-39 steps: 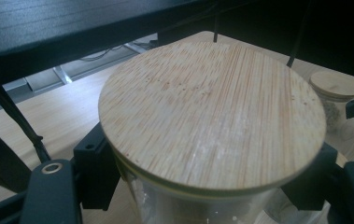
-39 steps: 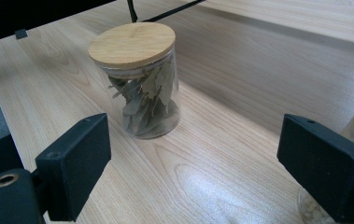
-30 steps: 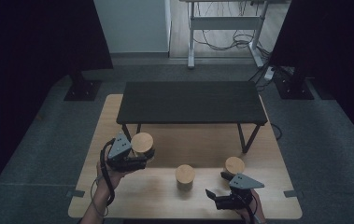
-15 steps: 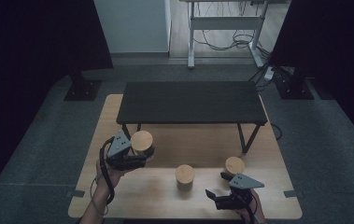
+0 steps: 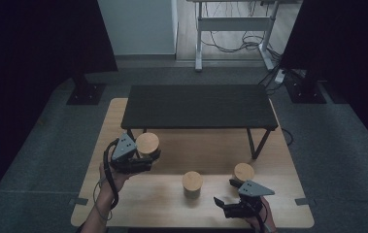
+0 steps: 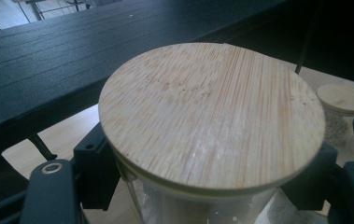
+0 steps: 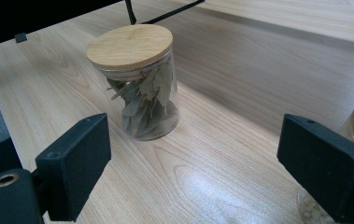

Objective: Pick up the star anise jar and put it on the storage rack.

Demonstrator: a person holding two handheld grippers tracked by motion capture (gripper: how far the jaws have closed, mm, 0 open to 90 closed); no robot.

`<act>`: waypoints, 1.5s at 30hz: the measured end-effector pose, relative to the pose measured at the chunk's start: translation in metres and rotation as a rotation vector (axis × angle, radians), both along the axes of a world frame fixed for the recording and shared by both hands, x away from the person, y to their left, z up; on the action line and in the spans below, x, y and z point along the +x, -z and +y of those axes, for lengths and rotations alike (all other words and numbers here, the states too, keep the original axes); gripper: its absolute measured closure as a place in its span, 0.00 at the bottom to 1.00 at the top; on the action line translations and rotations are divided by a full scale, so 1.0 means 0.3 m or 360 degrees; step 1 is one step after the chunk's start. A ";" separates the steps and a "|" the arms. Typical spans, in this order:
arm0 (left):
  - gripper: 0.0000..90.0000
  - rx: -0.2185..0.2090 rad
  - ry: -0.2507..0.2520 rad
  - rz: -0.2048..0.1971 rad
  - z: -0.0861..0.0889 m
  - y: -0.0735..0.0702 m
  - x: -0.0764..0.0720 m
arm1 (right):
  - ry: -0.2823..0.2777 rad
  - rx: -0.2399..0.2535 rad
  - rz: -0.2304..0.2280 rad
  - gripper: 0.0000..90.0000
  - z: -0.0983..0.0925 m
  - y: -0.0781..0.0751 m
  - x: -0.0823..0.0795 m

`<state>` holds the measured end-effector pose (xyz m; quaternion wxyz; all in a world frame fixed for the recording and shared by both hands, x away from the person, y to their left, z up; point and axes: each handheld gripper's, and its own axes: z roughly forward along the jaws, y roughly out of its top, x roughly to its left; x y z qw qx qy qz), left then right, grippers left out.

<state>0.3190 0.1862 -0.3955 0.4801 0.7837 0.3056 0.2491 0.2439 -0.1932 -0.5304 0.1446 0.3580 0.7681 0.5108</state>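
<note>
A low black bench (image 5: 198, 107) is set across the far half of the wooden desk (image 5: 288, 213), its legs resting on the desk top. Beyond the desk, a grey carpeted floor (image 5: 346, 150) is seen, and a white metal frame (image 5: 232, 24) with loose cables (image 5: 230, 41) lying under it.

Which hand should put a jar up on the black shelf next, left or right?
Left. The left gripper is already shut on a wooden-lidded jar, right beside the black shelf. The right gripper is open, holding nothing, with the bay-leaf jar standing ahead of its jaws.
</note>
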 end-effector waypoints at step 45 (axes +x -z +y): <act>0.29 0.0009 -0.0018 -0.0053 -0.034 -0.115 0.079 | -0.0029 -0.0037 0.0013 0.10 0.020 0.012 -0.001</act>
